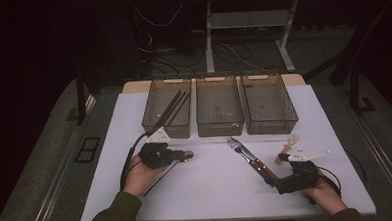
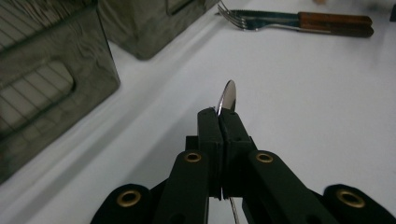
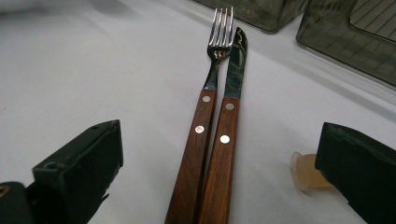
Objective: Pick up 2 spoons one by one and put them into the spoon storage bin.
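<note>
My left gripper (image 1: 182, 154) (image 2: 218, 114) is shut on a metal spoon (image 2: 228, 95), pinching it edge-on just behind the bowl (image 1: 188, 155), a little above the white table. The spoon's thin handle runs back under the jaws. A fork (image 1: 235, 145) (image 3: 208, 107) and a knife (image 1: 251, 160) (image 3: 229, 121), both with wooden handles, lie side by side right of centre. My right gripper (image 1: 274, 171) (image 3: 219, 135) stands open low over their handle ends, one jaw on each side of the pair, touching neither.
Three smoky plastic bins stand in a row at the back: the left bin (image 1: 154, 123) holds dark chopsticks (image 1: 174, 105), with the middle bin (image 1: 219, 124) and the right bin (image 1: 270, 123) beside it. A small translucent piece (image 3: 306, 172) lies by the right jaw.
</note>
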`<state>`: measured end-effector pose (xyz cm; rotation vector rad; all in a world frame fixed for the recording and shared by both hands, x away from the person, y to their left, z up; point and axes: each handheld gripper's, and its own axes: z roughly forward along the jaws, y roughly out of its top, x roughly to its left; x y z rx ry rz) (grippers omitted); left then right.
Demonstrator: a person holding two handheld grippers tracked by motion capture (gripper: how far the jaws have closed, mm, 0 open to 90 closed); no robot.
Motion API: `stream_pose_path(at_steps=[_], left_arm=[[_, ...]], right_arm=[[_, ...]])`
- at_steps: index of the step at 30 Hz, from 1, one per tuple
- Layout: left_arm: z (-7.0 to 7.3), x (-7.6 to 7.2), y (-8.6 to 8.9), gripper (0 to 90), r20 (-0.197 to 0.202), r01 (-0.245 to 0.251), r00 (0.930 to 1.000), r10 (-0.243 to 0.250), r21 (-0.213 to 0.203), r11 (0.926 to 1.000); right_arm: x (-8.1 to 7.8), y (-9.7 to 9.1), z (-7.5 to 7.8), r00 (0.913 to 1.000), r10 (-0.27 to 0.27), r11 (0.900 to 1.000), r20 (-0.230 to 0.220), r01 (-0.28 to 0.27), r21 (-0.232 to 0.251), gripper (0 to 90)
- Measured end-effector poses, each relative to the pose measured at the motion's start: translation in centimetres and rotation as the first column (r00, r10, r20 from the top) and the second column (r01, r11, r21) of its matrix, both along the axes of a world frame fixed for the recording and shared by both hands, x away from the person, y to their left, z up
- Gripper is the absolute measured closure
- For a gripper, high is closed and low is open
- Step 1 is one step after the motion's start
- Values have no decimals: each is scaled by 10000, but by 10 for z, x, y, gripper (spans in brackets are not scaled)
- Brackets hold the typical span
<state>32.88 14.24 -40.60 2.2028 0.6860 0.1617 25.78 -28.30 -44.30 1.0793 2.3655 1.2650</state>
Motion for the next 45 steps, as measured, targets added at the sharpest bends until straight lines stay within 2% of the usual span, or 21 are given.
stream_pose_path(at_steps=[6, 10, 14, 25, 37, 43, 44, 45], left_arm=[[13, 14, -16, 884, 214, -73, 9997, 79, -303, 9995], [21, 24, -27, 885, 354, -29, 9994, 41, -336, 9994], [28, 31, -34, 885, 462, -191, 9987, 215, -523, 9984], [45, 59, -55, 885, 801, -573, 9948, 626, -674, 9961], [70, 100, -84, 885, 1398, -1141, 9823, 1249, -828, 9900], [79, 124, -104, 884, 1638, -1297, 9764, 1406, -759, 9886], [81, 129, -107, 884, 1703, -1252, 9763, 1336, -593, 9904], [82, 133, -111, 884, 1712, -1303, 9752, 1404, -694, 9891]], right_arm=[[0, 0, 0, 10000, 7, 10000, 6, -7, -4, 11], [0, 0, 0, 10000, 21, 10000, 2, -21, 25, 11], [-1, 0, 0, 10000, 38, 10000, -15, -38, 53, 11], [-1, 0, 1, 10000, 46, 9999, 1, -46, 117, 11], [-2, 0, 2, 10000, 39, 9999, 75, -40, 117, 11], [-3, 1, 2, 9999, 77, 9999, 104, -78, 85, 11], [-3, 1, 3, 9999, 77, 9999, 105, -78, 75, 11], [-4, 1, 3, 9999, 76, 9999, 115, -77, 84, 11]])
